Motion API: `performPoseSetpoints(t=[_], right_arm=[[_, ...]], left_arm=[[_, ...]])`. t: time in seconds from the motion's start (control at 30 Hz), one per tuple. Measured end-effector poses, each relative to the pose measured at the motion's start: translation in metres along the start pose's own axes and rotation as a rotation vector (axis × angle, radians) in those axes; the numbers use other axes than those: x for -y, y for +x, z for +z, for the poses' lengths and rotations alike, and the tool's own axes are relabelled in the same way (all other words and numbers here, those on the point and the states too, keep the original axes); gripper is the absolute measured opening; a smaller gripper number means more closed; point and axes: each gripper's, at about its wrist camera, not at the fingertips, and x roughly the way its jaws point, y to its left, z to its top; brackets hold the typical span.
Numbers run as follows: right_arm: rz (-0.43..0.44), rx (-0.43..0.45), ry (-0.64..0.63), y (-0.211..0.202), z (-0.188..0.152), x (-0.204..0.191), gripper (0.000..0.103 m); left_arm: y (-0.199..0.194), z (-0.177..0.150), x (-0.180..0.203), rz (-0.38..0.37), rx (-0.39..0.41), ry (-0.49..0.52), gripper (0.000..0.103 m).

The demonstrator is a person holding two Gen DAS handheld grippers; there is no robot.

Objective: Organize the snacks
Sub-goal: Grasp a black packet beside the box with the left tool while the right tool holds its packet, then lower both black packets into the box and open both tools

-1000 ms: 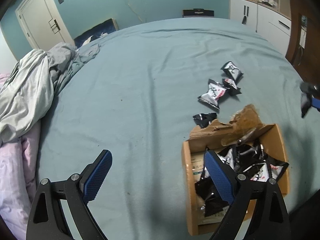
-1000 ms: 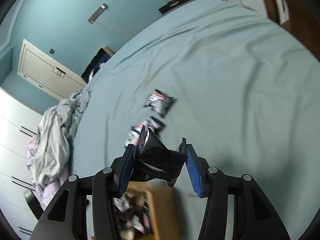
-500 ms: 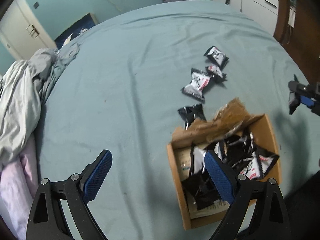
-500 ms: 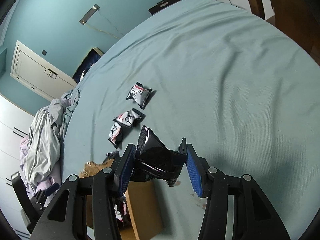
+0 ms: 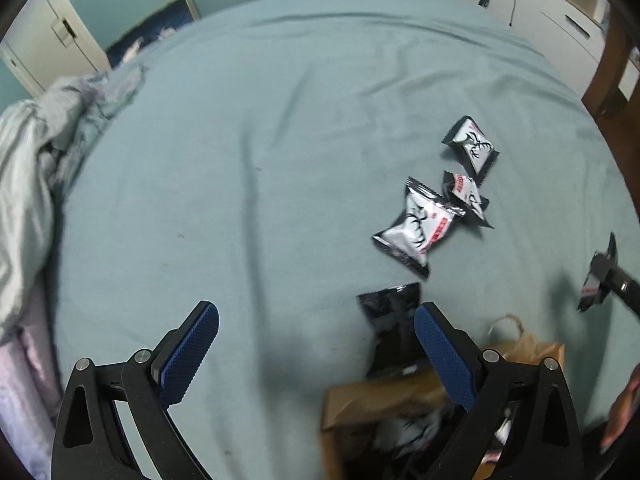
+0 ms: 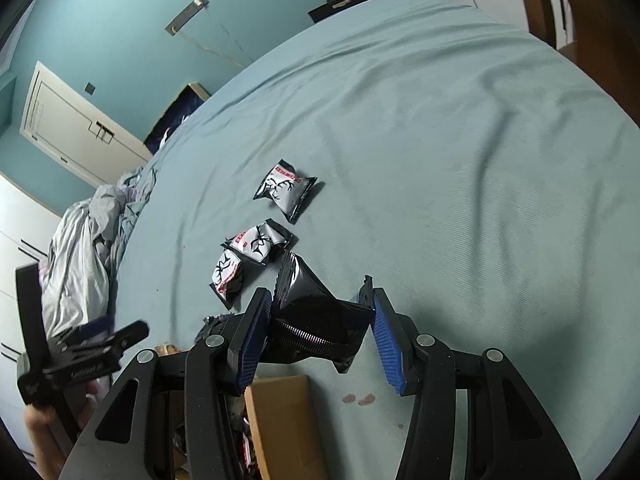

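Your right gripper (image 6: pixel 316 320) jaws grip a black packet (image 6: pixel 316 316) above the box (image 6: pixel 280 412) at the bed's (image 5: pixel 280 120) near edge. Your left gripper (image 5: pixel 316 344) jaws are opening, empty, with another black packet (image 5: pixel 390 324) just beside one finger. Three packets (image 5: pixel 416 224) lie beyond.

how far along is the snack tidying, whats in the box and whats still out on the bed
Partly done. Several packets already lie in the cardboard box. In hand: the right claw is shut on a black packet above the bed. Left: three silver packets and one dark packet lie loose on the sheet. The left claw is opening, nothing between its pads, near the dark packet.
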Motion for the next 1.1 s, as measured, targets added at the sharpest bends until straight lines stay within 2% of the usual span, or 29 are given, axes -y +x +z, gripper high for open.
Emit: performPoseSetpoints(t=[0.13, 0.2, 0.27, 0.43, 0.6, 0.63, 0.7, 0.77, 0.8, 0.83, 0.87, 0.9, 1.1], right_arm=[[0.003, -0.008, -0.007, 0.005, 0.004, -0.001, 0.049], [0.013, -0.012, 0.003, 0.007, 0.006, 0.001, 0.049], [0.021, -0.012, 0.01, 0.008, 0.007, 0.002, 0.049], [0.039, -0.024, 0.028, 0.01, 0.008, 0.006, 0.049], [0.048, -0.026, 0.036, 0.009, 0.008, 0.008, 0.049], [0.05, -0.024, 0.037, 0.008, 0.009, 0.008, 0.049], [0.052, -0.023, 0.041, 0.008, 0.009, 0.009, 0.049], [0.051, -0.021, 0.047, 0.008, 0.009, 0.009, 0.049], [0.052, -0.021, 0.05, 0.008, 0.009, 0.01, 0.049], [0.051, -0.021, 0.053, 0.008, 0.009, 0.01, 0.049], [0.051, -0.021, 0.059, 0.009, 0.009, 0.011, 0.049], [0.051, -0.022, 0.061, 0.009, 0.008, 0.012, 0.049], [0.046, -0.022, 0.062, 0.007, 0.008, 0.01, 0.049]], left_arm=[[0.03, 0.01, 0.012, -0.024, -0.106, 0.005, 0.1], [0.048, 0.014, 0.01, -0.095, -0.199, -0.049, 0.1], [0.062, 0.017, 0.007, -0.13, -0.263, -0.099, 0.1], [0.084, 0.021, 0.015, -0.06, -0.329, -0.08, 0.1], [0.09, 0.021, 0.014, -0.062, -0.352, -0.089, 0.1], [0.092, 0.02, 0.014, -0.083, -0.361, -0.092, 0.097], [0.098, 0.018, 0.006, -0.127, -0.392, -0.117, 0.071], [0.097, 0.015, 0.002, -0.098, -0.378, -0.132, 0.061], [0.095, 0.015, 0.001, -0.089, -0.369, -0.132, 0.049], [0.092, 0.015, 0.002, -0.08, -0.354, -0.126, 0.046], [0.09, 0.015, 0.002, -0.08, -0.344, -0.124, 0.036], [0.087, 0.016, 0.001, -0.082, -0.333, -0.128, 0.031], [0.074, 0.013, -0.016, -0.132, -0.281, -0.221, 0.028]])
